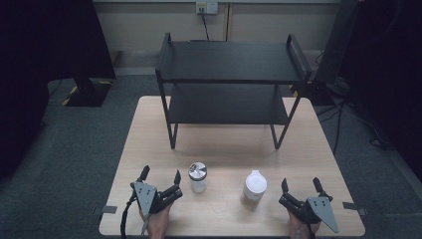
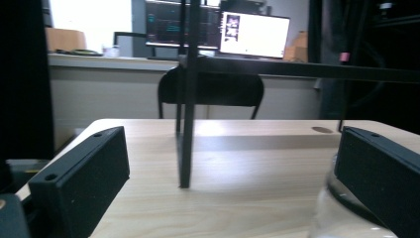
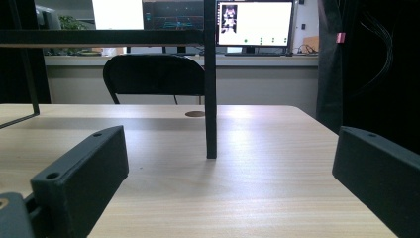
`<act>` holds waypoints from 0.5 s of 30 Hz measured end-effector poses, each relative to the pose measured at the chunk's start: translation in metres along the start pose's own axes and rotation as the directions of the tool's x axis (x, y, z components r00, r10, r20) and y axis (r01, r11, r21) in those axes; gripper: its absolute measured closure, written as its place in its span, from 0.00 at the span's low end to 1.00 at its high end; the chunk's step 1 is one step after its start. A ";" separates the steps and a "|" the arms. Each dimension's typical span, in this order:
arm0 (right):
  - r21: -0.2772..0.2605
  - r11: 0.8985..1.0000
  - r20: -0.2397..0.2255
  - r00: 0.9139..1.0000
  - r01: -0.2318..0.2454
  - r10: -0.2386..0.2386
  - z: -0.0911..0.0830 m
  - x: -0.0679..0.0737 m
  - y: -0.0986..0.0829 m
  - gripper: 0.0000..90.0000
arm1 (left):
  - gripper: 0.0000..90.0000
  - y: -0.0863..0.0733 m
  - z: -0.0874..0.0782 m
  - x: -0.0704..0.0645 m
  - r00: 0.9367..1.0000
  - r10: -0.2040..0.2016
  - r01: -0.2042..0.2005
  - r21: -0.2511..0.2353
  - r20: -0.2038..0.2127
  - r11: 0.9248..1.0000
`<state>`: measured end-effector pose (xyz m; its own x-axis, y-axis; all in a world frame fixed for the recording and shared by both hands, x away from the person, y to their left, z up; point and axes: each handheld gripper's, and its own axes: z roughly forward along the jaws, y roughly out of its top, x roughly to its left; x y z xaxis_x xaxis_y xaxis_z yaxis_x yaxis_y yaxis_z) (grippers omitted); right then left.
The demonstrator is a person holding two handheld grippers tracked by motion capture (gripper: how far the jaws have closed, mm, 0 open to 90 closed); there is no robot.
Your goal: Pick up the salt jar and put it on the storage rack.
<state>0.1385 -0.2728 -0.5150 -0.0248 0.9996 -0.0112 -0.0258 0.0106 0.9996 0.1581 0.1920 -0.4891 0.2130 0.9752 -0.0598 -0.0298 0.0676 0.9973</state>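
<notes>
A light wooden tabletop (image 1: 149, 129) stands on a grey carpet floor, and behind it, in the gripper views, there is a desk with lit monitors (image 3: 255, 22) and a dark chair (image 3: 153, 74). At the near edge of the tabletop, the left tongs (image 1: 160, 175) rest with the jaws spread wide and nothing between them. The right tongs (image 1: 300, 183) are also released, the jaws wide apart and empty. Just beside the left tongs, toward the middle, stands a clear jar with a silver lid (image 1: 197, 177); in the left gripper view its glass edge appears by the right jaw, but contact cannot be told. Near the right tongs, on their inner side, stands a jar with a white lid (image 1: 254, 189), upright. The two jars are apart from each other. Farther back on the tabletop is a black two-level shelf (image 1: 229, 62), and both levels are bare.
</notes>
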 end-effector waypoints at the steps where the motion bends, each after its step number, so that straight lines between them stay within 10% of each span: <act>1: 0.000 1.000 0.001 1.000 0.001 -0.001 0.000 0.000 0.000 0.00 | 0.00 0.001 0.000 0.000 1.000 0.001 -0.001 -0.003 0.008 1.000; 15: 0.000 1.000 -0.001 1.000 -0.003 0.003 0.000 0.000 0.000 0.00 | 0.00 0.025 0.007 0.003 0.988 -0.006 0.007 -0.004 0.154 1.000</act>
<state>0.1385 -0.2731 -0.5150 -0.0255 0.9996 -0.0086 -0.0262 0.0080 0.9996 0.1648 0.1949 -0.4636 0.3612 0.9307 -0.0586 -0.0323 0.0753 0.9966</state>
